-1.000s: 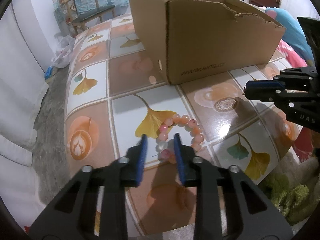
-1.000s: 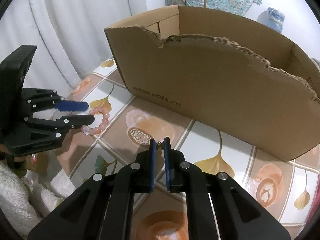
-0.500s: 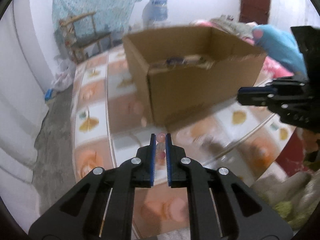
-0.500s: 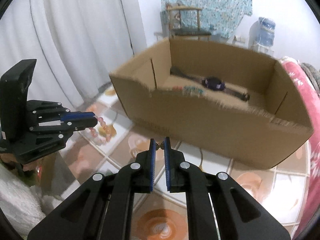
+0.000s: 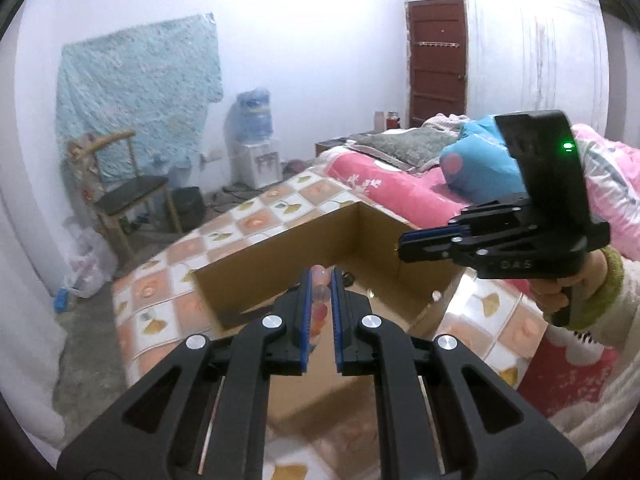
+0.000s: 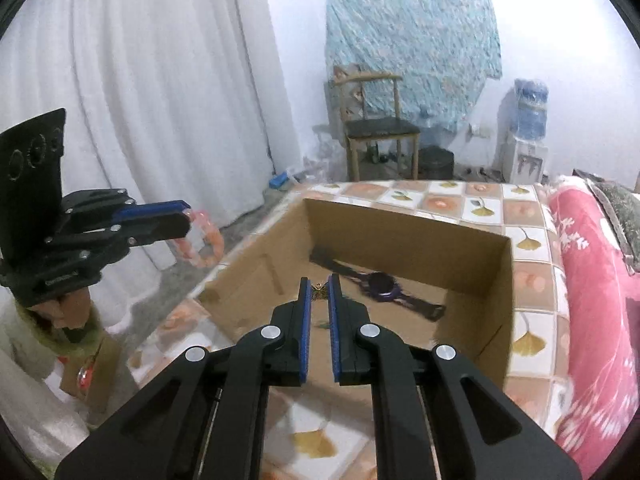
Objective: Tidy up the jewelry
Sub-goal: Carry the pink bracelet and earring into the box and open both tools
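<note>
Right wrist: left gripper [image 6: 186, 216] clamps pink bracelet [image 6: 202, 242].

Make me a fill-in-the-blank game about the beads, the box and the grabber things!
1. The left gripper is shut on a pink bead ____.
2. A purple watch lies inside the cardboard ____.
3. The right gripper pinches a tiny ____-coloured charm.
4. The cardboard box stands on a table covered with a ____-patterned cloth.

Missing words: bracelet; box; gold; leaf
</note>
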Motion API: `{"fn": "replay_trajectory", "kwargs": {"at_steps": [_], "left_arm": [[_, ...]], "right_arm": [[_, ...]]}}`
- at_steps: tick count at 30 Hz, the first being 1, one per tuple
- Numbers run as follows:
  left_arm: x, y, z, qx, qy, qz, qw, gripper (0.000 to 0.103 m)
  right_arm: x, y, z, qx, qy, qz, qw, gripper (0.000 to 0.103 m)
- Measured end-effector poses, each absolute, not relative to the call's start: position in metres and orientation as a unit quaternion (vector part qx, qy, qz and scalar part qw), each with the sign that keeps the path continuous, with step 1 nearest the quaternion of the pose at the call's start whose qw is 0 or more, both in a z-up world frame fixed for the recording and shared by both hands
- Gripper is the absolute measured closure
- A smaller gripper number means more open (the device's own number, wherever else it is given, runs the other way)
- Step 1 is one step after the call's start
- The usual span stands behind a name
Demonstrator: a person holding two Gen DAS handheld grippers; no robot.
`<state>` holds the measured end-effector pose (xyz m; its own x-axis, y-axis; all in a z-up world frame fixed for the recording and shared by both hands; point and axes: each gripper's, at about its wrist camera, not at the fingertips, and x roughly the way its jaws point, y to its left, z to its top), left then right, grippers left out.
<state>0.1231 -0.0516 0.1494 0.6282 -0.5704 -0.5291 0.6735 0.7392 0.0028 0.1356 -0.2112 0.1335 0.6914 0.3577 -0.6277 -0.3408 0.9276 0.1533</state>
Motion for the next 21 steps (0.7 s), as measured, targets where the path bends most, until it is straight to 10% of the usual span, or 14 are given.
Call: {"fn": "replay_trajectory", "kwargs": {"at_steps": [15,21], "left_arm": [[0.21,-0.092,0.046,0.039,0.482,-0.387,0.785,0.095],[0.209,-0.092,0.041,0.048,0.485,-0.386,0.783,0.094]], "right_arm": [[0.264,-0.224,0.039,0.034,0.573,0.207,0.792,0.094],[0.268,-0.238,0.044,0.074,0.567,0.189,0.798,0.068]]}}
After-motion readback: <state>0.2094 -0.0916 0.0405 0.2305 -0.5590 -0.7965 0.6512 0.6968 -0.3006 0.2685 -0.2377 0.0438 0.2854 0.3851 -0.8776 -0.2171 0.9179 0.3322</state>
